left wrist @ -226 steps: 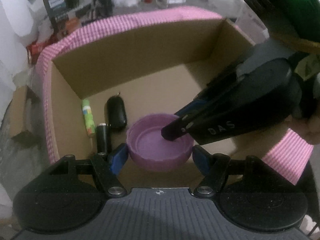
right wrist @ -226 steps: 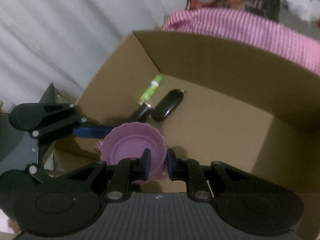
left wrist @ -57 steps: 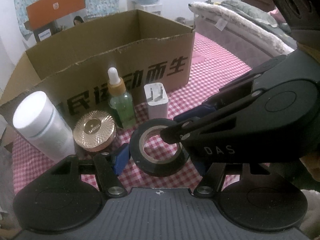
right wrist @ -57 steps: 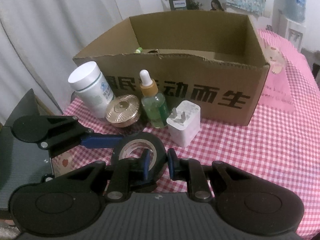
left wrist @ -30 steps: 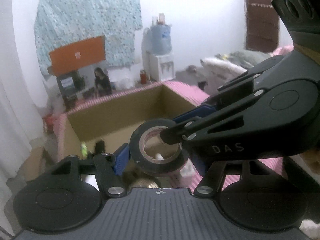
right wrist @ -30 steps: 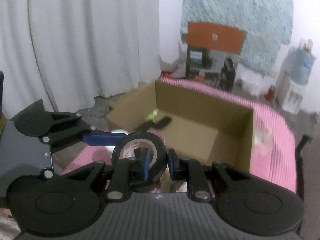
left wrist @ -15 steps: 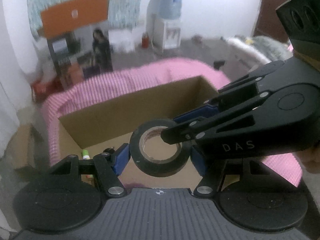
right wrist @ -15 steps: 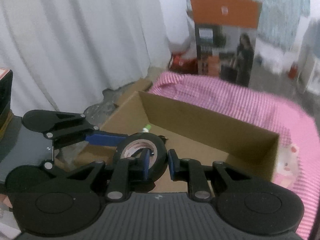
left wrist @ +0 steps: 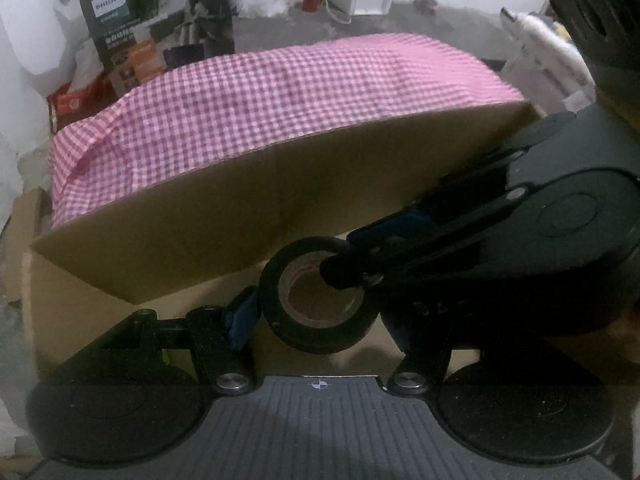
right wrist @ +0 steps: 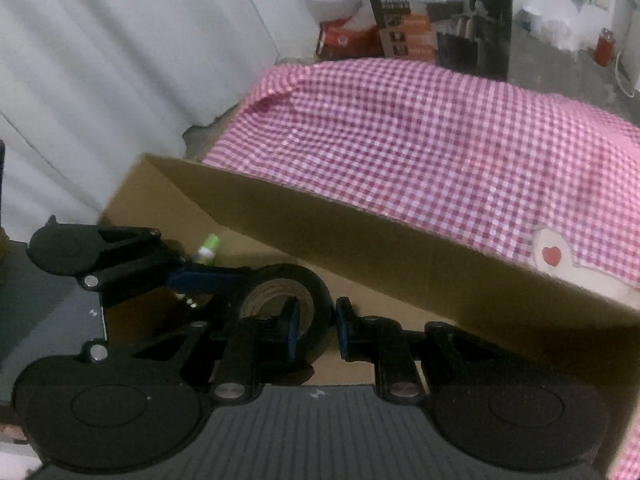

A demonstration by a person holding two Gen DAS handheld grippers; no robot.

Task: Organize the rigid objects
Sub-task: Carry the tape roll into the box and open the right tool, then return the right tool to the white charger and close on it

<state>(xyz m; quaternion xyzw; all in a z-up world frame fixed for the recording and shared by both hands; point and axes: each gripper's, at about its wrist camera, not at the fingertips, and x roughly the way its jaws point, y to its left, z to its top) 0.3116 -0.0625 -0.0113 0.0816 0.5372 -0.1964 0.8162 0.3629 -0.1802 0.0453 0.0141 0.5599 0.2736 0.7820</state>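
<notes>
A black tape roll [left wrist: 320, 338] hangs low inside the brown cardboard box [left wrist: 240, 216], just above its floor. My left gripper [left wrist: 316, 314] is shut on the roll across its outer width, one blue pad [left wrist: 240, 316] pressing its left side. My right gripper [left wrist: 344, 264] comes in from the right and pinches the roll's wall. In the right wrist view the tape roll [right wrist: 316, 292] sits between the fingers of the right gripper [right wrist: 317, 320], one finger inside the hole, one outside. The left gripper's blue finger [right wrist: 208, 275] reaches the roll from the left.
The box's far wall [right wrist: 360, 232] rises close ahead. A green-capped tube [right wrist: 210, 246] lies on the box floor at the left. Pink checked tablecloth [left wrist: 280, 100] lies beyond the box. A printed carton [left wrist: 160, 20] and a white curtain [right wrist: 120, 60] stand behind.
Both grippers carried the tape roll forward and down over the box's near wall into the box. The views tipped downward, and the far wall now looms close.
</notes>
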